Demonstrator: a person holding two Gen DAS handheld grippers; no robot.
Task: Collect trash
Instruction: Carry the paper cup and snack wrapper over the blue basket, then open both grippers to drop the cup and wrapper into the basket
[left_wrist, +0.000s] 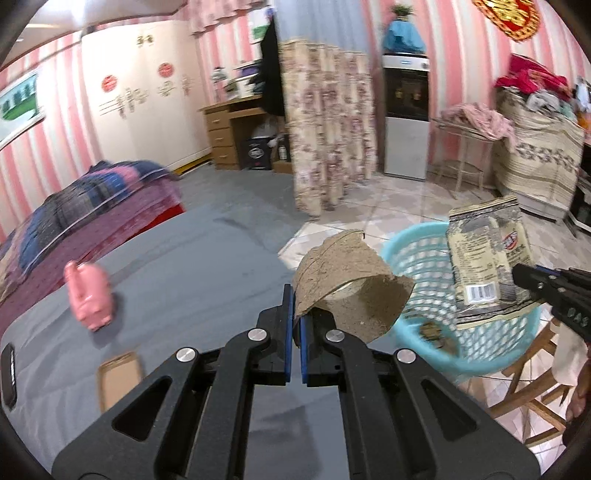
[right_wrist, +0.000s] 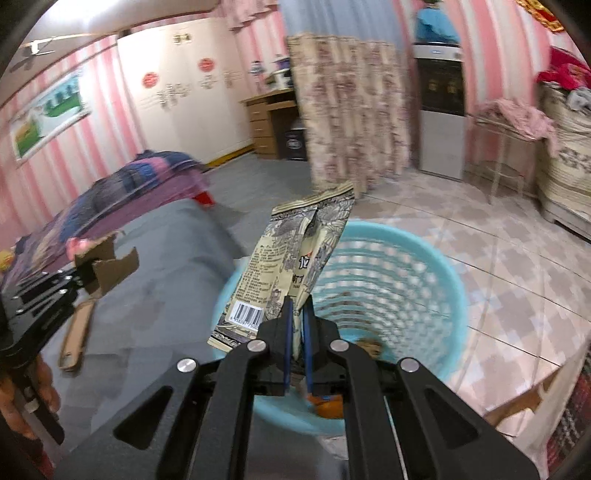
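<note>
The right gripper (right_wrist: 297, 314), clenched on the lower edge of an empty snack bag (right_wrist: 295, 258), holds it upright over the near rim of the turquoise basket (right_wrist: 443, 273); the bag's long axis runs up and away from the fingers, its torn top tilting toward the basket's mouth; the left wrist view shows the same bag (left_wrist: 484, 262) hanging just above the basket (left_wrist: 417, 251). The left gripper (left_wrist: 297, 299) is clamped on a curled scrap of brown cardboard (left_wrist: 351, 288), which sits over the edge of the grey bed (left_wrist: 184, 258), beside the basket and short of its rim; seen from the right wrist, this left gripper (right_wrist: 83, 275) and its cardboard (right_wrist: 114, 271) lie well to the left of the basket. The right hand is judged the nearer to a drop; the left must travel rightward first. A flat cardboard piece (left_wrist: 118, 380) and a pink toy (left_wrist: 92, 295) lie on the bed.
</note>
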